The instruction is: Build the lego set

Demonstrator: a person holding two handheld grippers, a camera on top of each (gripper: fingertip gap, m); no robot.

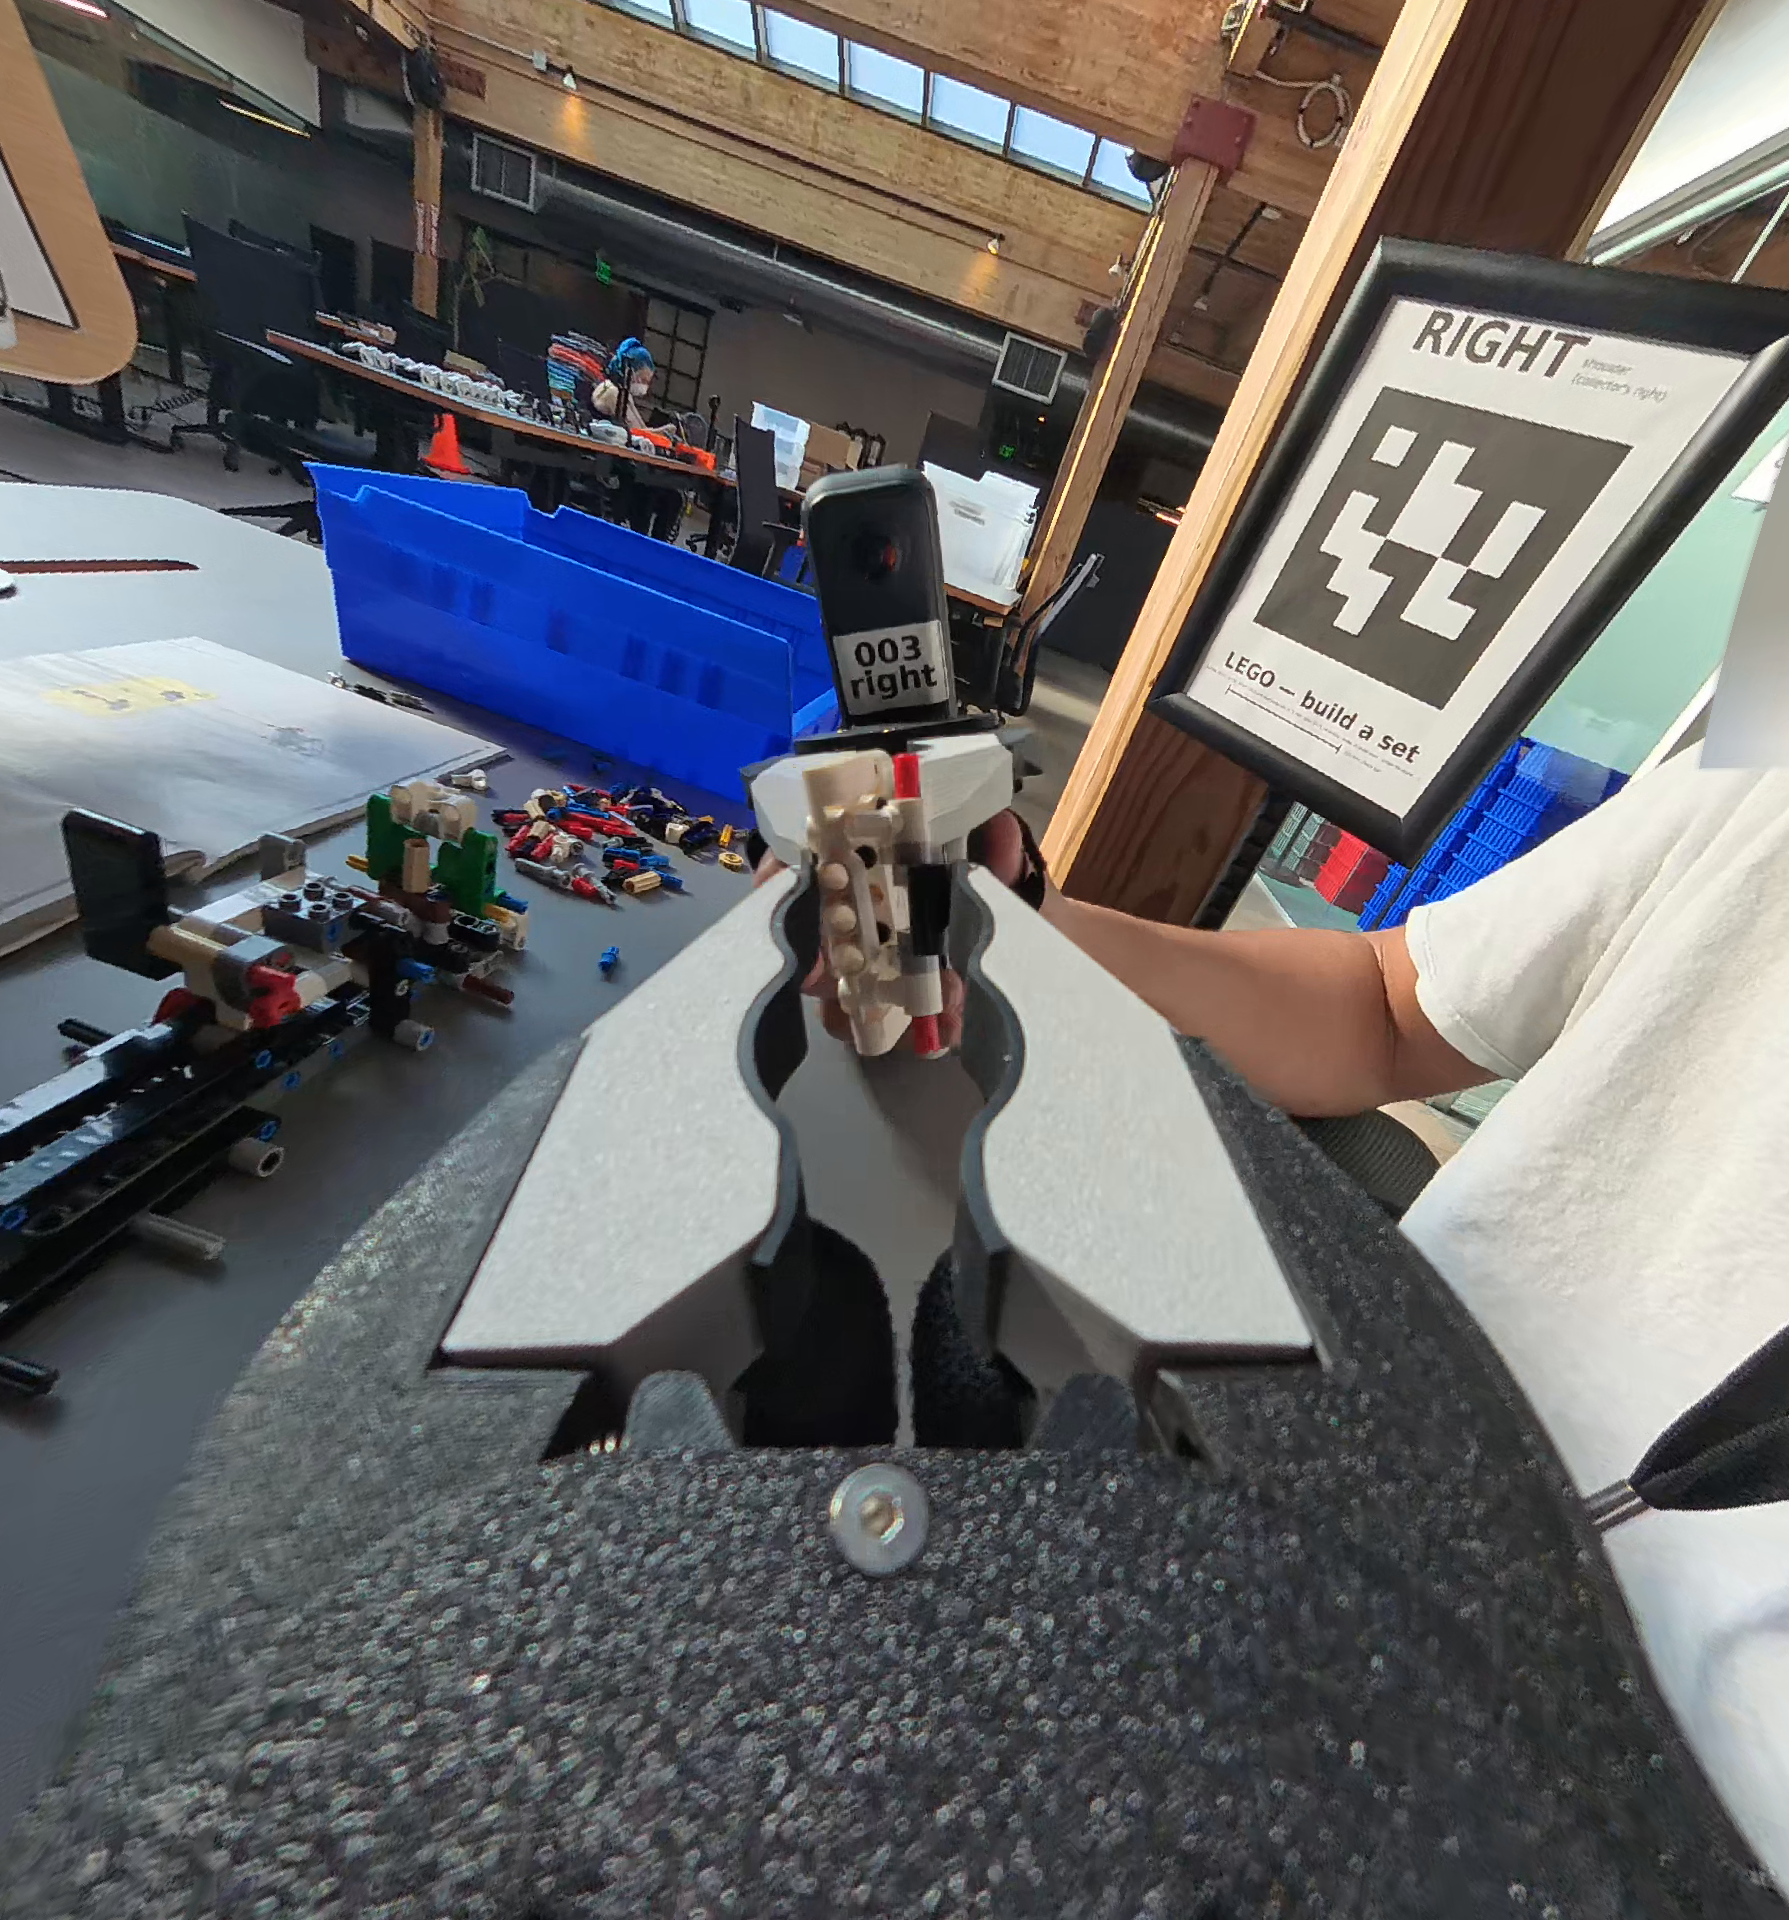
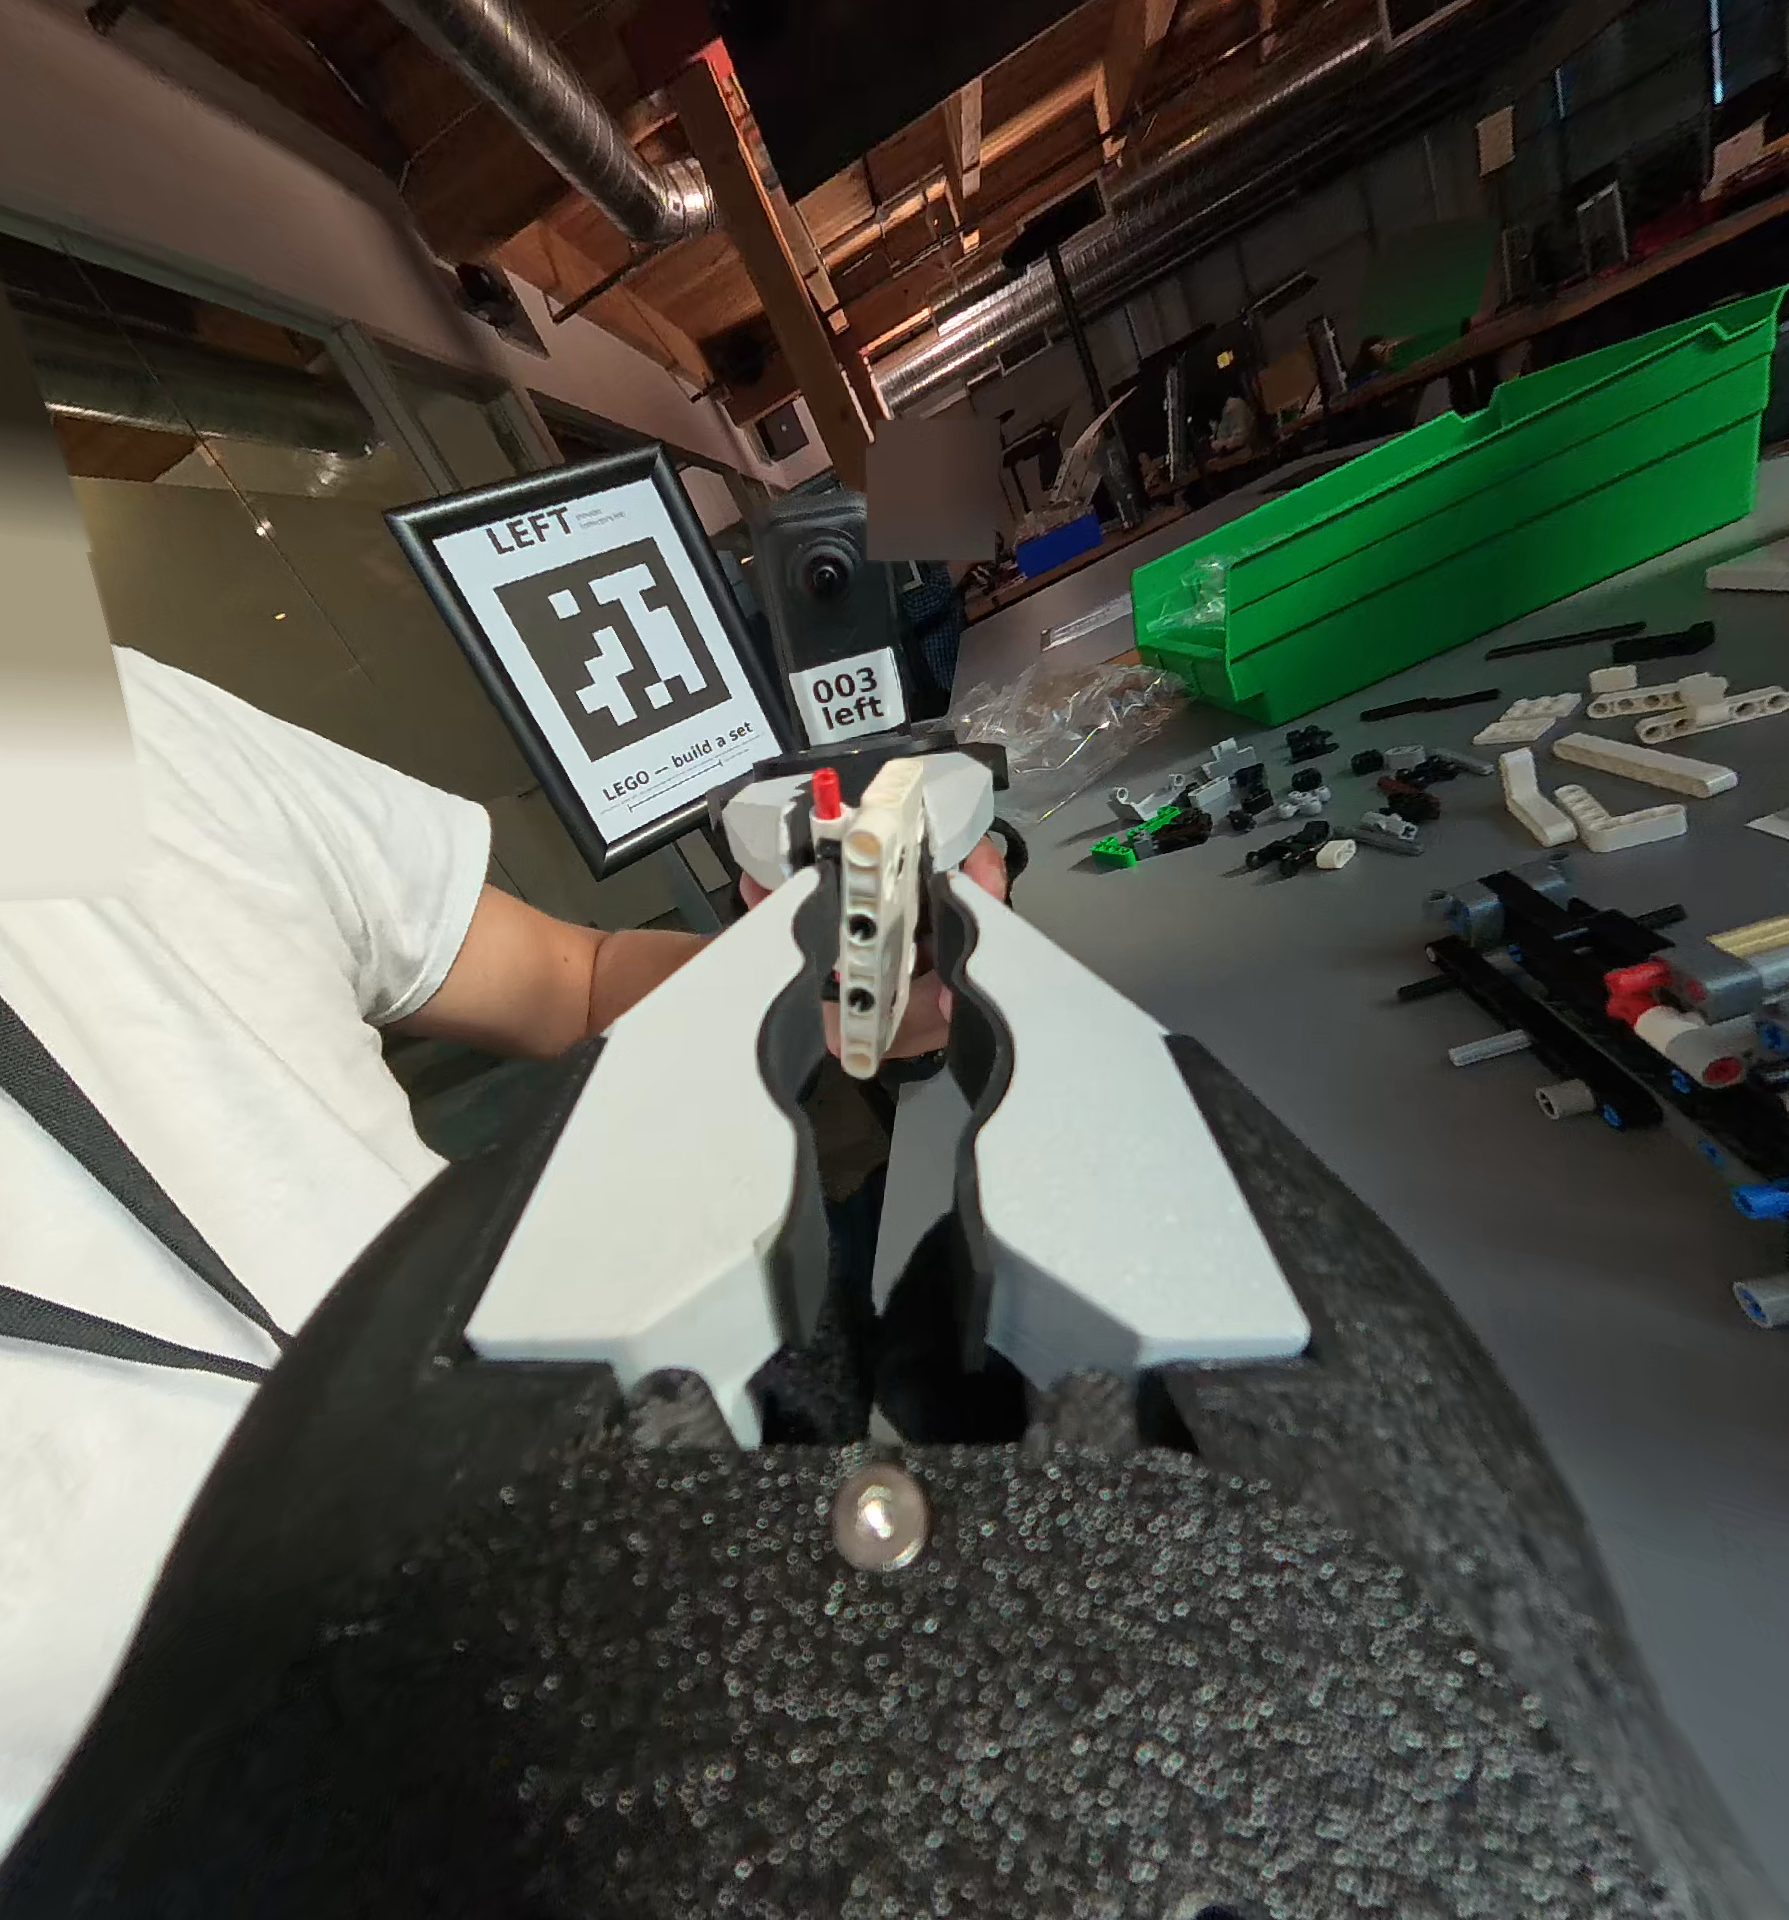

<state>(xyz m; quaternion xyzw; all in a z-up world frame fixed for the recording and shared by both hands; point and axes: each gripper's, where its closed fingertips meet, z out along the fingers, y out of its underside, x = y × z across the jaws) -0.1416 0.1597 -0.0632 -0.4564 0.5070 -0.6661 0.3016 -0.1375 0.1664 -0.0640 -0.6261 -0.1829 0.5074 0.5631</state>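
Observation:
My two grippers face each other above the table and both close on one small white brick assembly with tan pins, a black part and a red axle. My left gripper is shut on its near end in the left wrist view, with the right gripper's white fingers behind it. In the right wrist view my right gripper is shut on the same assembly, a white holed beam seen edge-on. The left gripper holds the far end. A hand shows behind each gripper.
Blue bin, a pile of loose small pieces, a long black partial build and an open booklet lie to the left. Green bin, scattered parts and a plastic bag lie right. Framed signs stand near. My two grippers' fingertips are within a few centimetres of each other.

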